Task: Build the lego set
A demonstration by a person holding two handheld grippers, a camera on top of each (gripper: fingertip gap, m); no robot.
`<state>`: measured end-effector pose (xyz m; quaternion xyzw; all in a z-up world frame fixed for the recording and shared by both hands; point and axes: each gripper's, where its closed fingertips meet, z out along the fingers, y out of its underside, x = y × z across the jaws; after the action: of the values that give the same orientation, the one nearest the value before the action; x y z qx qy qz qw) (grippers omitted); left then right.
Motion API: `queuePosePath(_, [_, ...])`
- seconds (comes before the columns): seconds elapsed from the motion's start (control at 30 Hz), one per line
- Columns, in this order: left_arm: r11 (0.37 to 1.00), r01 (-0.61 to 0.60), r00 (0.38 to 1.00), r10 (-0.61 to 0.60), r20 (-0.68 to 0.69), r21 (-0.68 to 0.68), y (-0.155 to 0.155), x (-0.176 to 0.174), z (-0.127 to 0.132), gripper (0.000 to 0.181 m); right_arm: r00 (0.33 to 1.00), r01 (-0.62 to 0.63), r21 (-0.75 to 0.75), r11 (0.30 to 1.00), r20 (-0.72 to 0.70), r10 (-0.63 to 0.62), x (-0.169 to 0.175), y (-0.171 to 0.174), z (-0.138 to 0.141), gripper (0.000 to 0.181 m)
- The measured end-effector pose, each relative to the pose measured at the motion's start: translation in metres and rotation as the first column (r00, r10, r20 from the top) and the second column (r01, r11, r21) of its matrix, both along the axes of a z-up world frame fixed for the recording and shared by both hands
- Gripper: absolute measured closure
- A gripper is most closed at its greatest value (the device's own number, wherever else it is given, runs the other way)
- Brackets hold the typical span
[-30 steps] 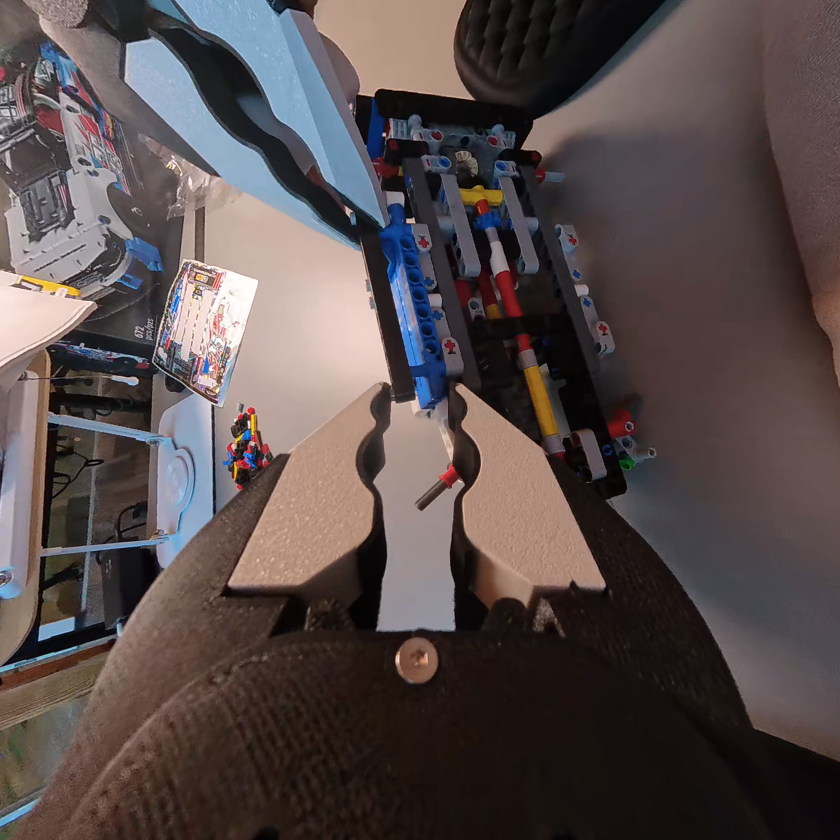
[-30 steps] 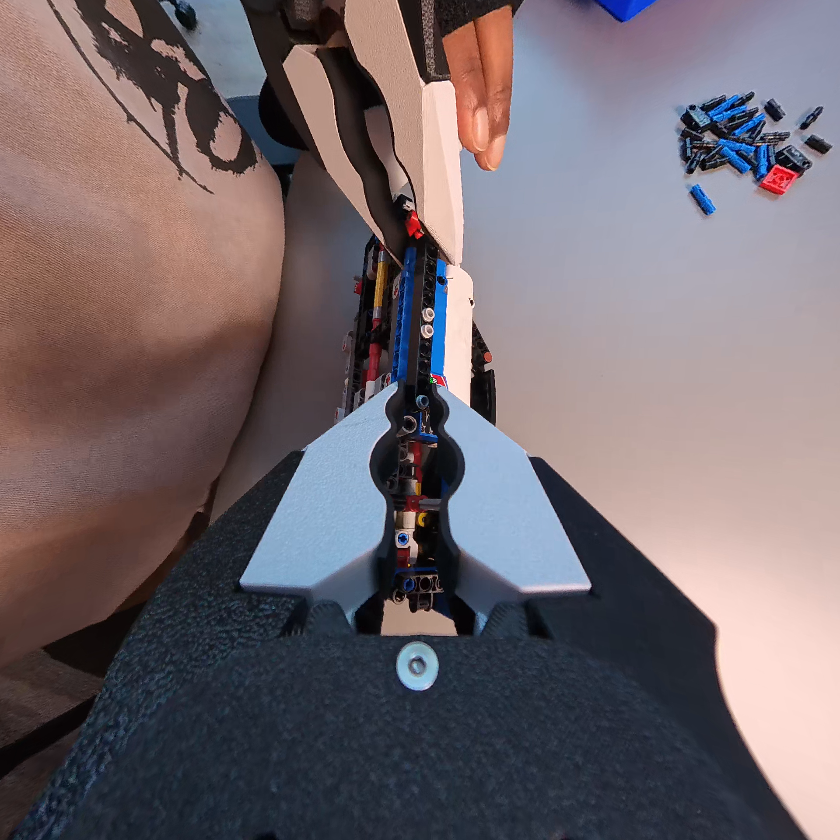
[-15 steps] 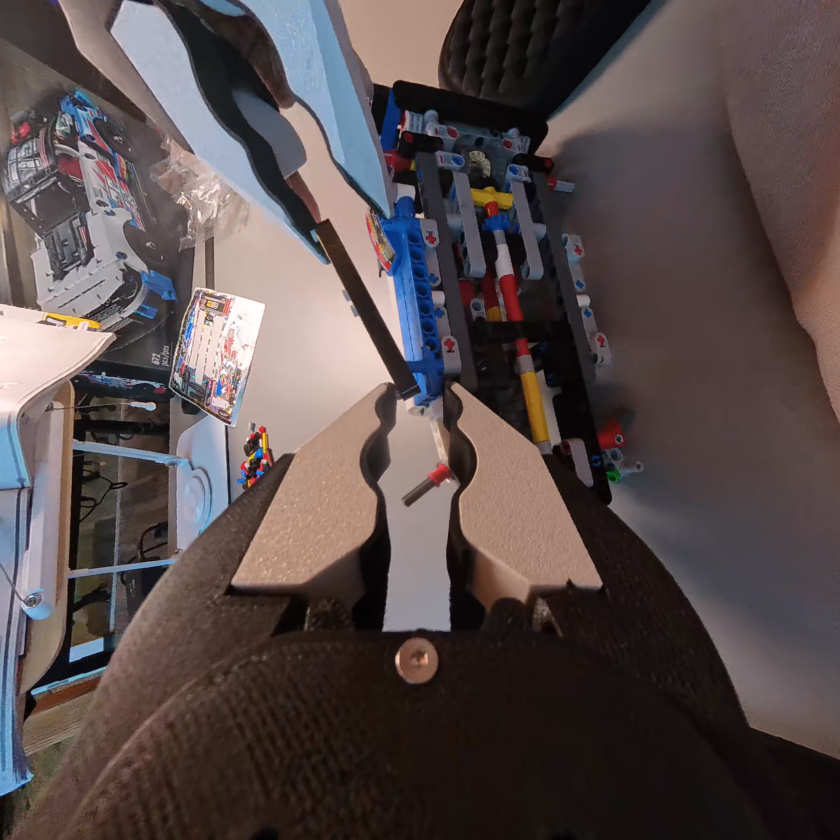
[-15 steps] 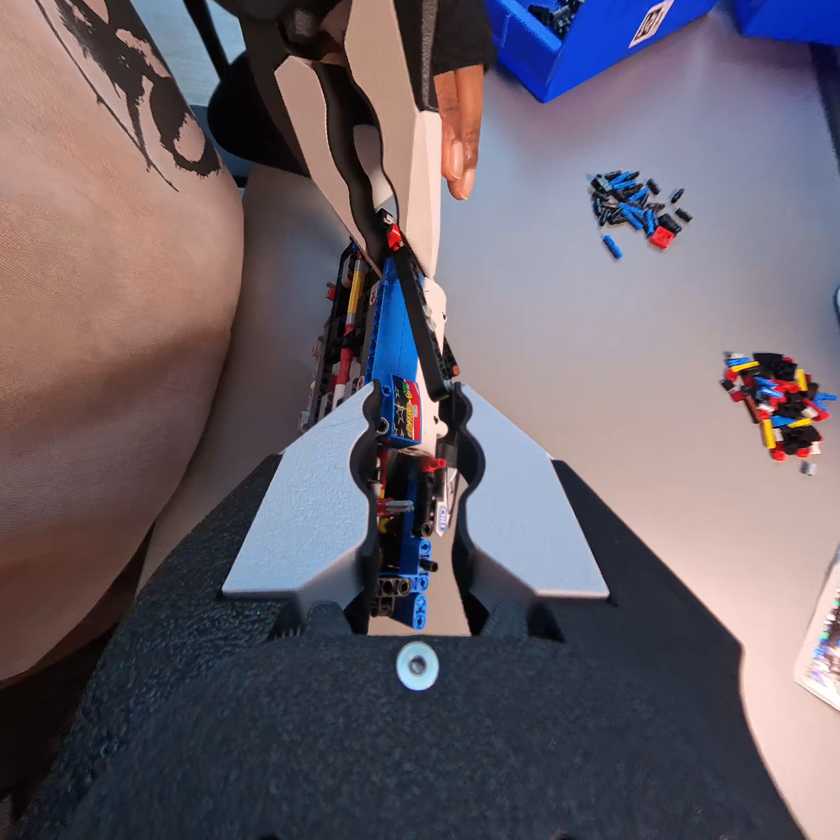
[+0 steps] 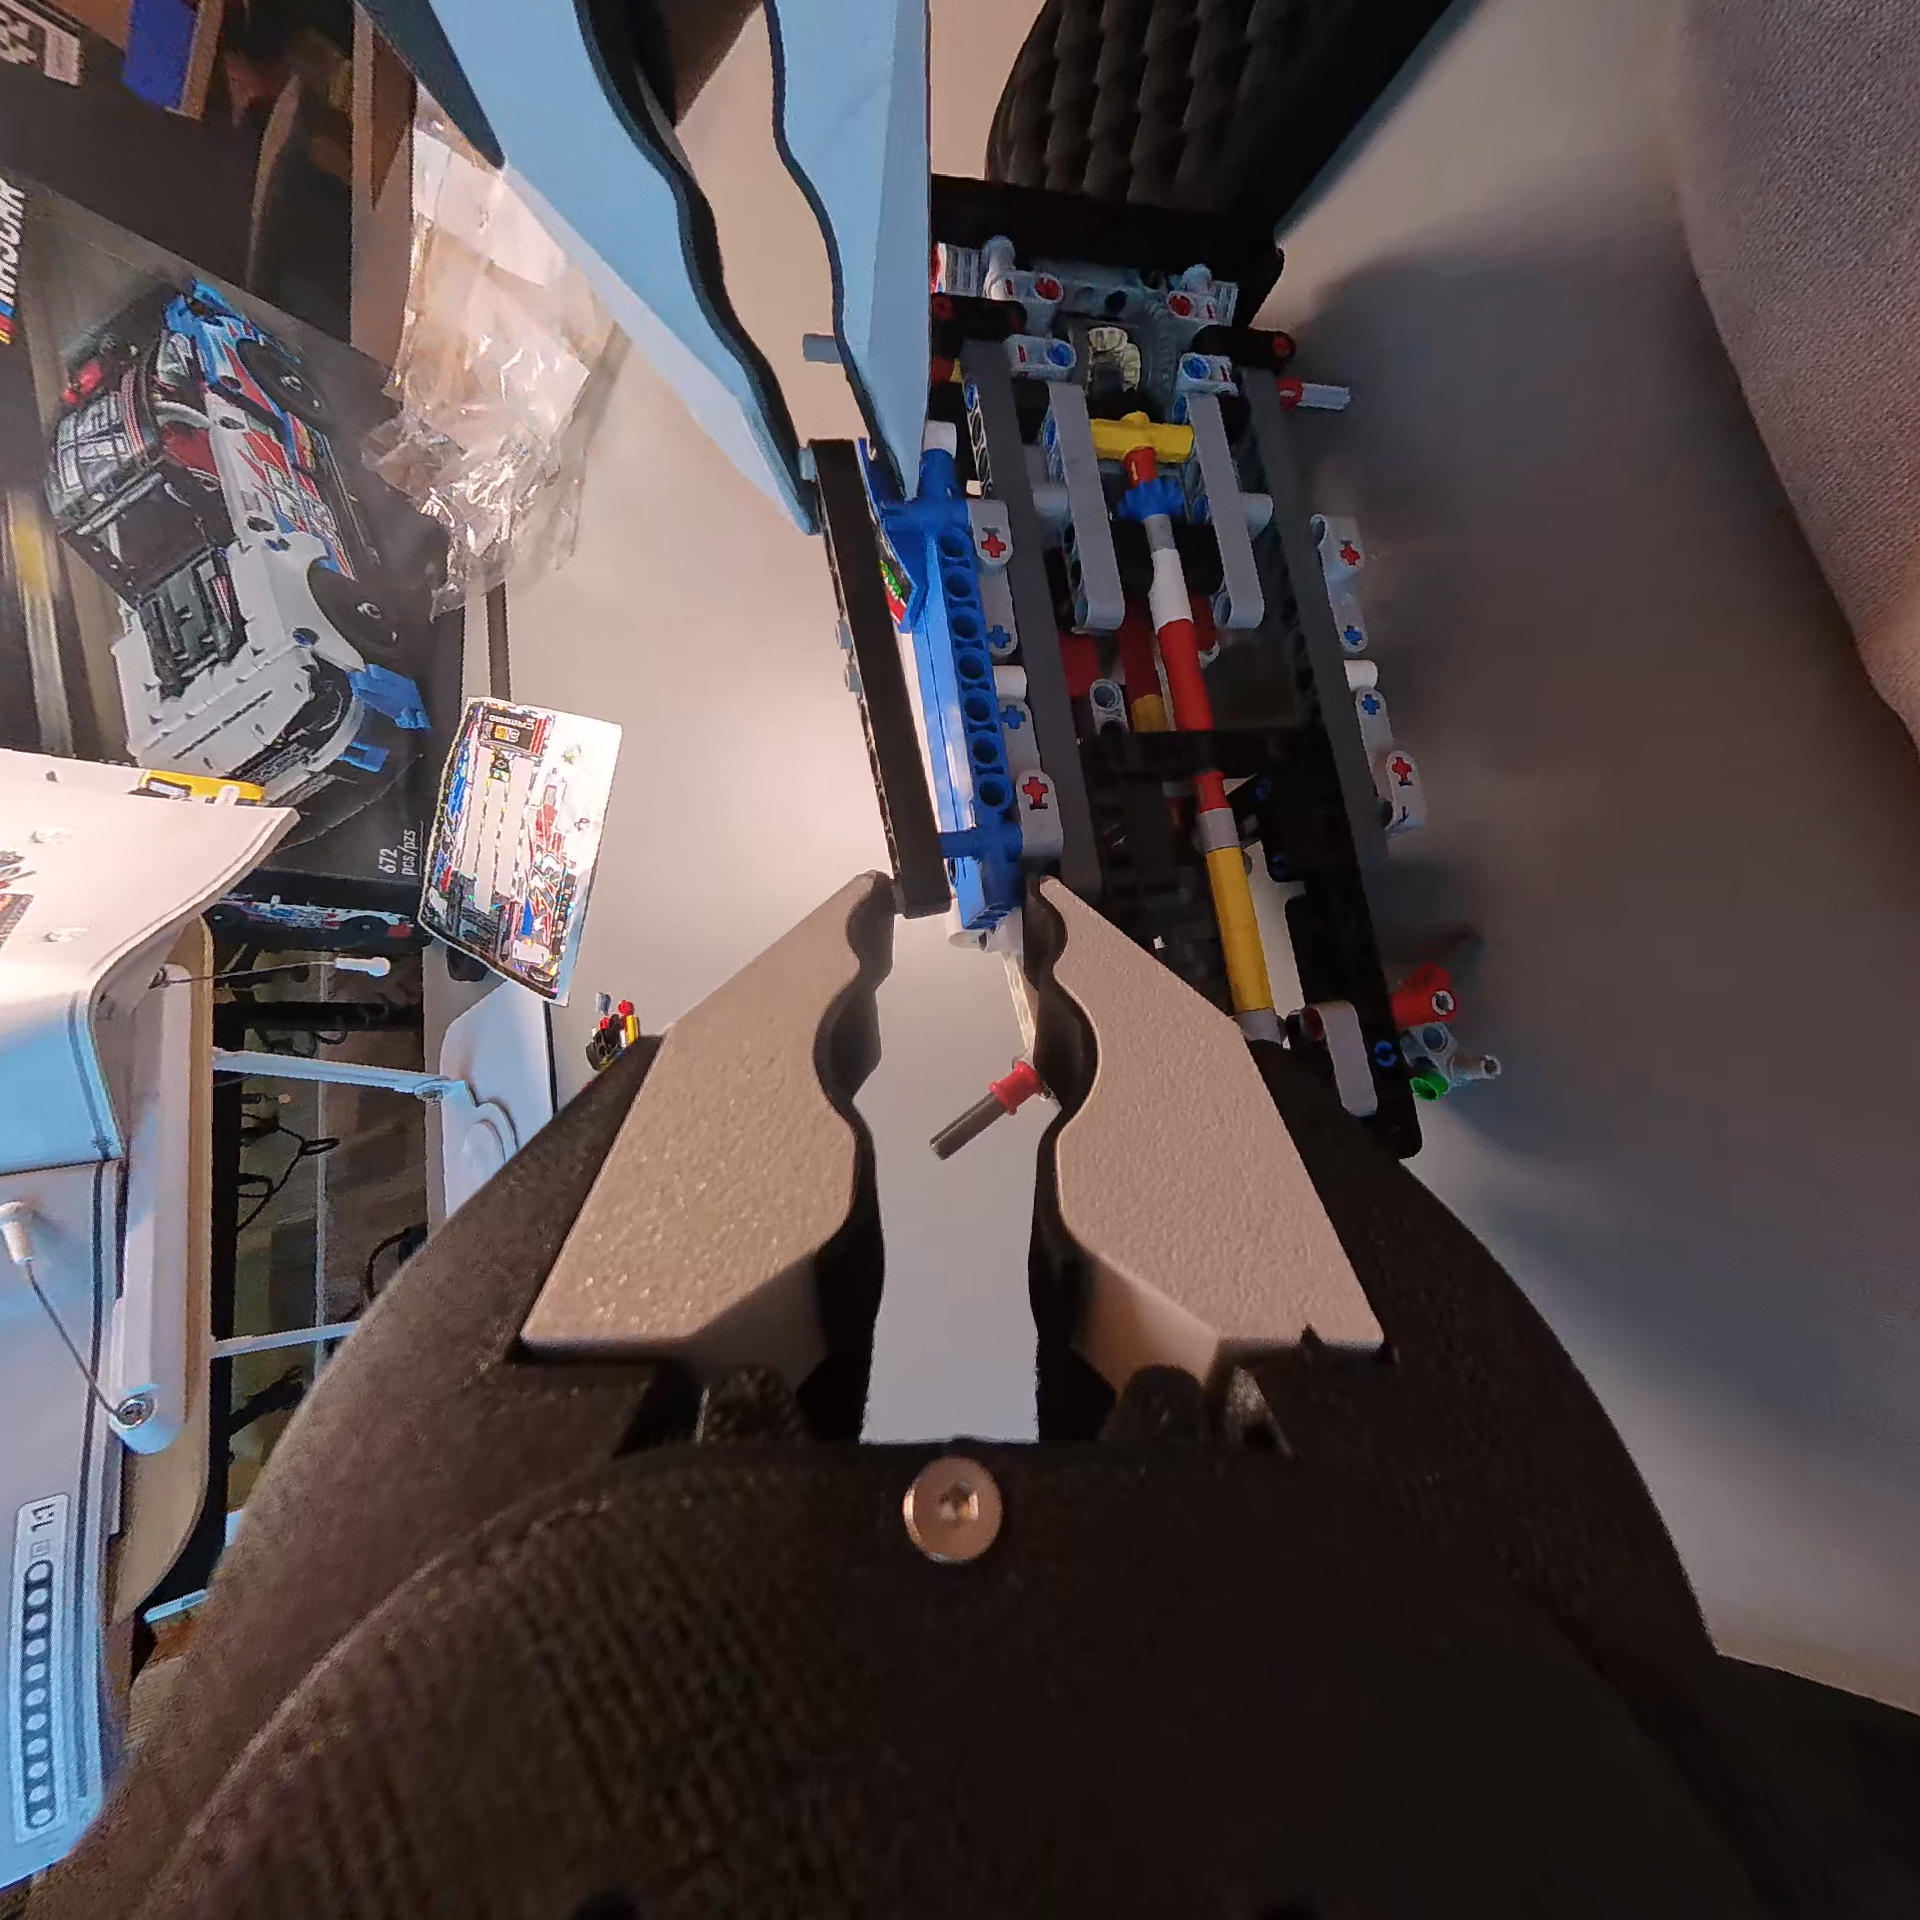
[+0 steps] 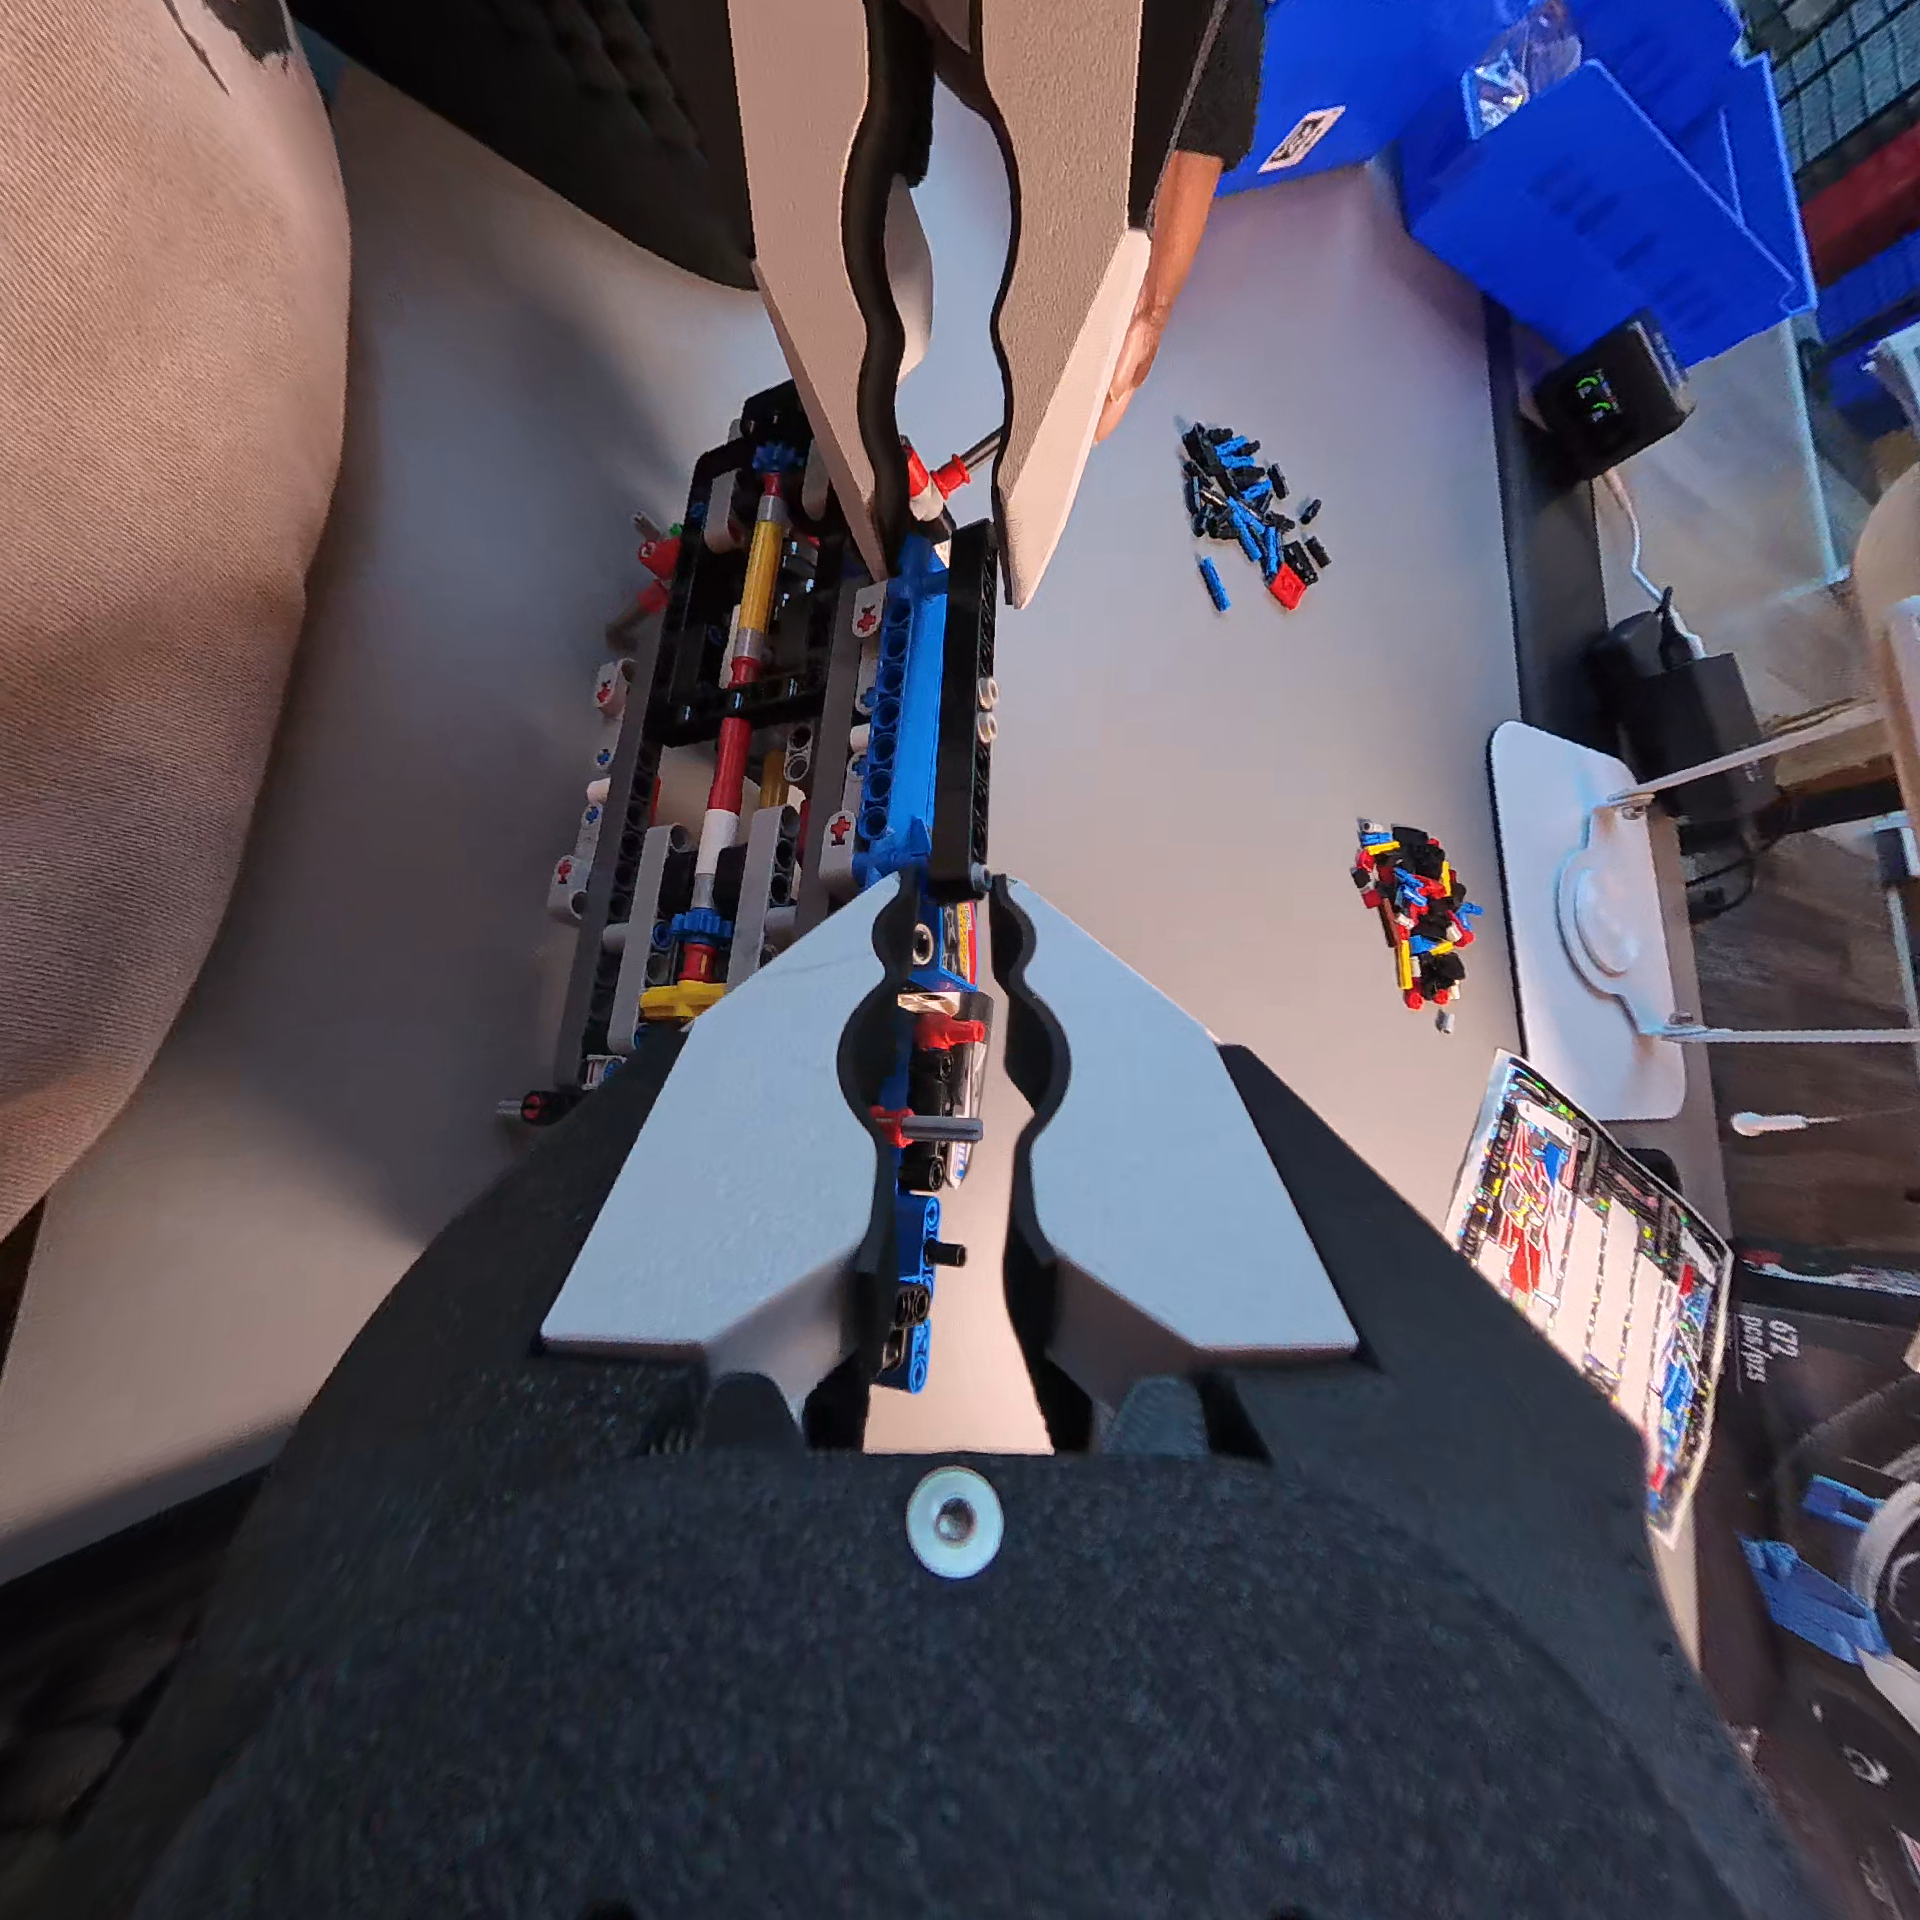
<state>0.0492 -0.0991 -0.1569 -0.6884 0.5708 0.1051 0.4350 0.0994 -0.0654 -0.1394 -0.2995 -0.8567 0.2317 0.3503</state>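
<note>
While the left wrist view looks along the left gripper (image 5: 961, 914), its jaws stand a moderate way apart around the near end of the blue beam (image 5: 961, 675) and the long black beam (image 5: 878, 665) that lies along the outer edge of the lego chassis (image 5: 1174, 665); whether the pads actually press on either, I cannot tell. A loose red-capped pin (image 5: 982, 1110) lies on the surface (image 5: 707, 582) between the fingers, so any squeeze should avoid trapping it. At the far end the right gripper (image 5: 857, 457) meets the same beams. From the right wrist view, the right gripper (image 6: 951, 894) is likewise part open, straddling the blue side assembly (image 6: 925, 1101), with grip unclear. The black beam (image 6: 961, 717) sits flush beside the blue one (image 6: 904, 727); seating it probably needs even pressure from both ends, square to the chassis (image 6: 727, 748), which rests flat near the person's torso.
</note>
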Motion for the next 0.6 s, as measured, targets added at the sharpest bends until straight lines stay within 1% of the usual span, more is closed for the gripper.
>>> queuePosePath(0.03, [1.0, 0.002, 1.0, -0.002, -0.005, -0.001, 0.0, 0.0, 0.0, 0.158, 1.0, 0.001, 0.009, 1.0, -0.003, -0.001, 0.0, 0.001, 0.001, 0.168])
queuePosePath(0.27, [1.0, 0.02, 1.0, -0.02, -0.012, -0.009, -0.001, 0.001, 0.0, 0.158, 0.999, -0.035, 0.059, 0.998, 0.024, 0.034, 0.004, -0.001, 0.003, 0.164])
queuePosePath(0.43, [1.0, 0.031, 0.999, -0.031, -0.028, -0.005, 0.0, 0.001, 0.0, 0.158, 0.993, -0.078, 0.052, 0.996, 0.091, 0.073, 0.011, -0.006, -0.001, 0.15])
queuePosePath(0.6, [0.999, 0.039, 0.999, -0.04, -0.016, -0.032, -0.001, 0.001, 0.0, 0.158, 0.996, -0.067, 0.156, 0.985, 0.076, 0.056, 0.007, -0.001, -0.007, 0.149])
